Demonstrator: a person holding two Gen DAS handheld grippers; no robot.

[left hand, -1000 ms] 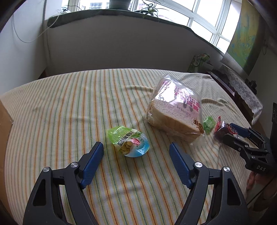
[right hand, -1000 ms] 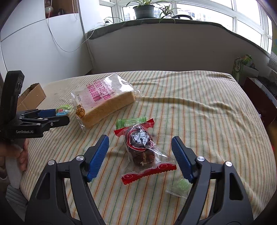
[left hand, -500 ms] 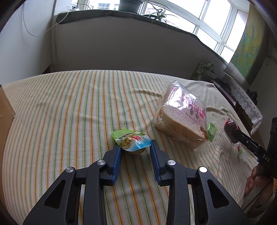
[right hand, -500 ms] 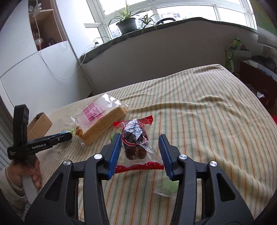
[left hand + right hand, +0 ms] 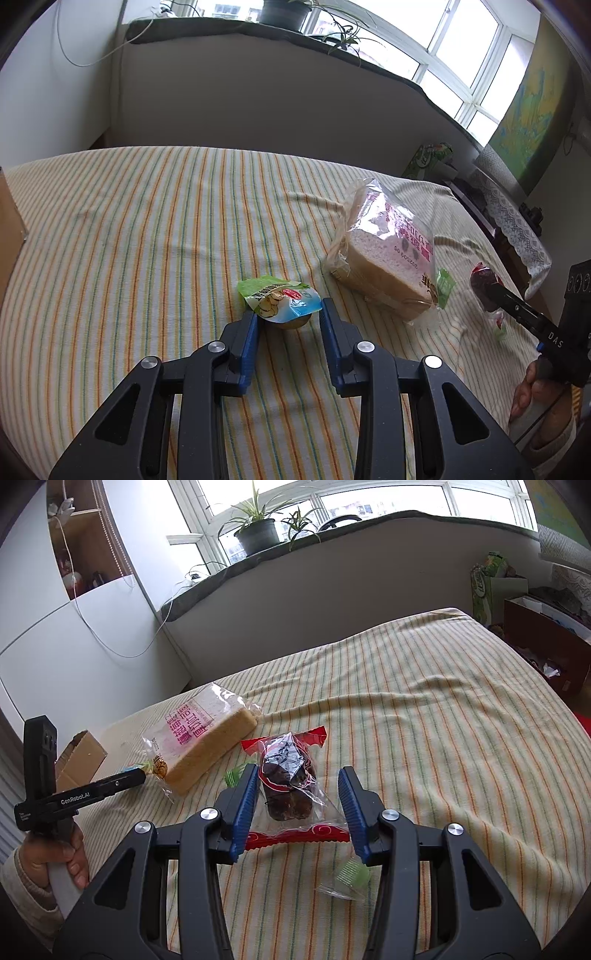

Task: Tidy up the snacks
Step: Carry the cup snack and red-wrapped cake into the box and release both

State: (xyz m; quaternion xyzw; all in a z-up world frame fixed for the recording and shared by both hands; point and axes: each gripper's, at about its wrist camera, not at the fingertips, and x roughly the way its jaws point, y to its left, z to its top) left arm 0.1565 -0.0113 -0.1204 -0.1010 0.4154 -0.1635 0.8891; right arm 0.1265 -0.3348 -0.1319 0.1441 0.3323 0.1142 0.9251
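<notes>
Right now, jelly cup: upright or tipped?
Tipped: the jelly cup lies with its printed lid facing the camera, between the left gripper fingers.

- A home, most likely a bedroom: a bed [image 5: 461,709] under a striped sheet fills the room.
- A bay window [image 5: 369,502] with potted plants [image 5: 258,531] on its sill.
- A charging cable [image 5: 110,635] down the wall, a cardboard box [image 5: 79,757] at the bed's left edge.

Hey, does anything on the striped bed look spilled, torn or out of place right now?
Nothing spilled or torn. The snacks lie loose on the striped cover: the bread bag is askew, and a small clear green-edged wrapper lies apart beside the dark snack packet. Whether it is empty cannot be told.
</notes>
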